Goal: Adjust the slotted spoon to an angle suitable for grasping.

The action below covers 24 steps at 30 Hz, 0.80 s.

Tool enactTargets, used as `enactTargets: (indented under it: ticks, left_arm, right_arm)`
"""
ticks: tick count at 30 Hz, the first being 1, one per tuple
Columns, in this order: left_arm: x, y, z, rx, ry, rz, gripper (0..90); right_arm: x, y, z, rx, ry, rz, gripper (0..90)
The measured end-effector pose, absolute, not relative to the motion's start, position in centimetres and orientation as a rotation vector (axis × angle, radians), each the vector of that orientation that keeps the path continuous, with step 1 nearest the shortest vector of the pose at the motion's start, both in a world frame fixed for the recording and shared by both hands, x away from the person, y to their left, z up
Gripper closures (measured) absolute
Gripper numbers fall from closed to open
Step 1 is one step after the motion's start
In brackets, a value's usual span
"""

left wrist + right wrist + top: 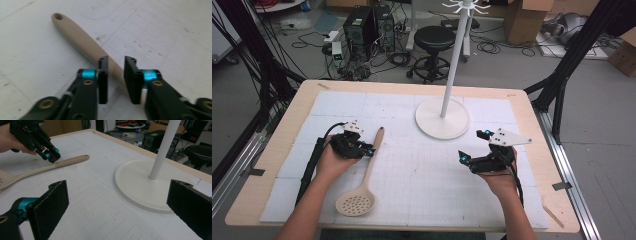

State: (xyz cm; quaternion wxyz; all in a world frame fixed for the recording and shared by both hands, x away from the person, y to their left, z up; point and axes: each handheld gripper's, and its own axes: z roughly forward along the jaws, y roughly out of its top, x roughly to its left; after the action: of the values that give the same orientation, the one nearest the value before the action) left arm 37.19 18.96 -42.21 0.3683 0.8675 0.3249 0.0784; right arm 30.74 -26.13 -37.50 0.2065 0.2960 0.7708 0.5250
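- A person's left hand (331, 161) holds the left gripper (368, 151) low over the white gridded mat (427, 170), at the left of the table (532, 112) in the high view.
- In the left gripper view, that gripper's (116, 71) black jaws stand partly open, one on each side of the handle of a beige slotted spoon (82, 41); a gap shows between the right jaw and the handle, and whether the left jaw touches it cannot be told.
- The slotted spoon (364, 177) lies flat on the mat, its perforated bowl toward the person and its handle, with a hanging hole at the tip, pointing toward the far edge of the table.
- A white stand (443, 117), a round base with an upright pole, sits on the mat beyond the middle of the table, well apart from the spoon.
- At the right, the right gripper (473, 148) is held above the mat; in the right gripper view its (117, 203) jaws are spread wide with nothing between them, facing the stand's base (140, 185).
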Motion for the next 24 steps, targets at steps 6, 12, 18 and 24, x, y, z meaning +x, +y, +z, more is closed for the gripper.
enactTargets:
  ticks: [6,12,18,24]
  left_arm:
    - [38.0,18.0,-42.6,2.235,0.971,0.182,45.8]
    - [37.7,16.6,-43.1,2.337,0.971,0.247,39.5]
    - [37.4,15.8,-42.9,2.389,0.945,0.286,46.5]
    - [37.6,15.3,-42.5,2.446,0.907,0.278,50.5]
  right_arm:
    - [30.7,-26.2,-37.4,0.827,2.141,1.467,2.5]
    - [30.7,-26.3,-37.4,0.829,2.139,1.469,2.5]
    - [30.6,-26.2,-37.4,0.825,2.141,1.462,2.5]
    - [30.6,-26.2,-37.4,0.822,2.141,1.463,2.5]
